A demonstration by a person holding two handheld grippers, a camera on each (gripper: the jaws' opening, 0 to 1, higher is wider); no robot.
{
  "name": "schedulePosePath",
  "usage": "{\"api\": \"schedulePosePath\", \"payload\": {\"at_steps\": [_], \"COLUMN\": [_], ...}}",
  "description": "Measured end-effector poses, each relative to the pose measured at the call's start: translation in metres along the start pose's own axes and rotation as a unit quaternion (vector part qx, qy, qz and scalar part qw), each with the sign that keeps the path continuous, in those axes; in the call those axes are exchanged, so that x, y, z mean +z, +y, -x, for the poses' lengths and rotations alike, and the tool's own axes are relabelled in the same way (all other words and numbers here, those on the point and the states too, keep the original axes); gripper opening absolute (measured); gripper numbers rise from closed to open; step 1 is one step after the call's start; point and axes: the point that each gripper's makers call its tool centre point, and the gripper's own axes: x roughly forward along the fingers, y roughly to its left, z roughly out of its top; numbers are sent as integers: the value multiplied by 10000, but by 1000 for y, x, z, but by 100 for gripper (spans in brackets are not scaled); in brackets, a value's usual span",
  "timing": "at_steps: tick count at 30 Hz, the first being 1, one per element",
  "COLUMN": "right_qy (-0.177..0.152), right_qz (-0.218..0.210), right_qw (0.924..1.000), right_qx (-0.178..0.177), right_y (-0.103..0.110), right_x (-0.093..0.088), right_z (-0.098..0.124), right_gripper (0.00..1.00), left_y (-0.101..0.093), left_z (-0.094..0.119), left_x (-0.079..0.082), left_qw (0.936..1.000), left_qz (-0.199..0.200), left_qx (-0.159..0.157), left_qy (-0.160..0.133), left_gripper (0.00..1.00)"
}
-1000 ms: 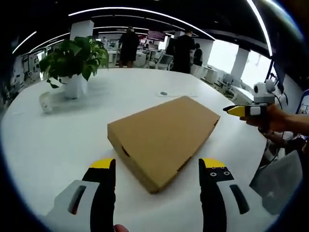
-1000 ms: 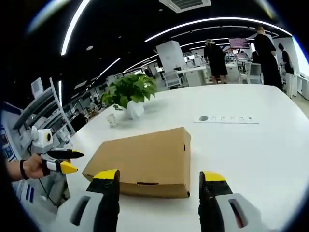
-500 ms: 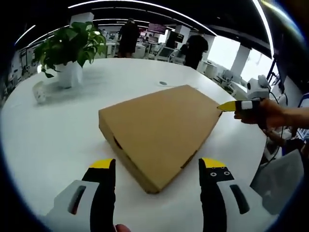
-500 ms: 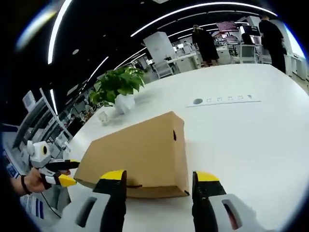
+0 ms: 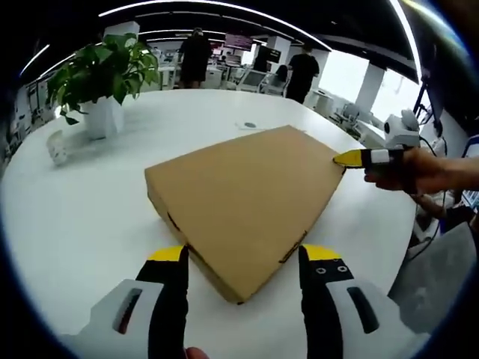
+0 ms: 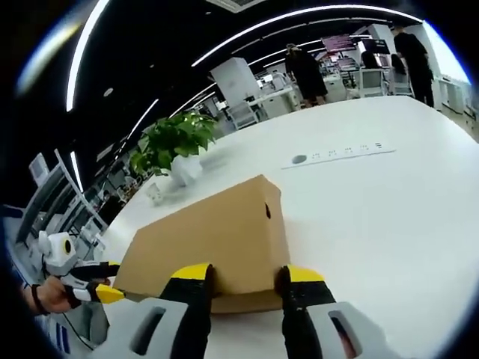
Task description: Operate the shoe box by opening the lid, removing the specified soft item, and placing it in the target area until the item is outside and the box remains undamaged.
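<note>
A closed brown cardboard shoe box (image 5: 247,198) lies flat on the white table (image 5: 75,217). My left gripper (image 5: 243,258) stands open just short of the box's near corner, one jaw on each side of it. From the right, held in a hand (image 5: 423,172), my right gripper (image 5: 350,158) has its yellow tip at the box's far right corner. In the right gripper view the box (image 6: 209,235) sits endwise, and my right gripper (image 6: 249,273) is open with its jaws close on either side of the near end. The left gripper (image 6: 97,290) shows at the lower left.
A leafy plant in a white pot (image 5: 105,82) stands at the back left, with a small white object (image 5: 56,146) beside it. A thin white strip (image 6: 340,155) lies on the table (image 6: 389,217) beyond the box. People stand among desks far behind.
Both grippers have come closer to the box. The right gripper's jaws have narrowed and now flank the box's end; the left jaws have narrowed slightly.
</note>
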Motion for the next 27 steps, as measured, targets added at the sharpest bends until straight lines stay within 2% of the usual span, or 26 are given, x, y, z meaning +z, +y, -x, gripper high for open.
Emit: {"api": "schedulePosePath", "payload": {"at_steps": [4,14,27], "right_qy": [-85,-51,75], "right_qz": [-218,-209,-177], "right_qw": [9997,9997,9998], "right_qx": [-26,-65,-51], "right_y": [0,10,34], "right_x": [-4,-15,-36], "right_z": [5,14,23], "right_gripper": [30,30,30], "left_y": [2,3,8], "left_z": [4,14,37], "left_x": [-4,-12,-33], "left_qw": [10000,10000,9999], "left_qz": [68,36,-19], "left_qx": [-20,-12,104], "left_qy": [-19,9,61], "left_gripper": [59,57,56]}}
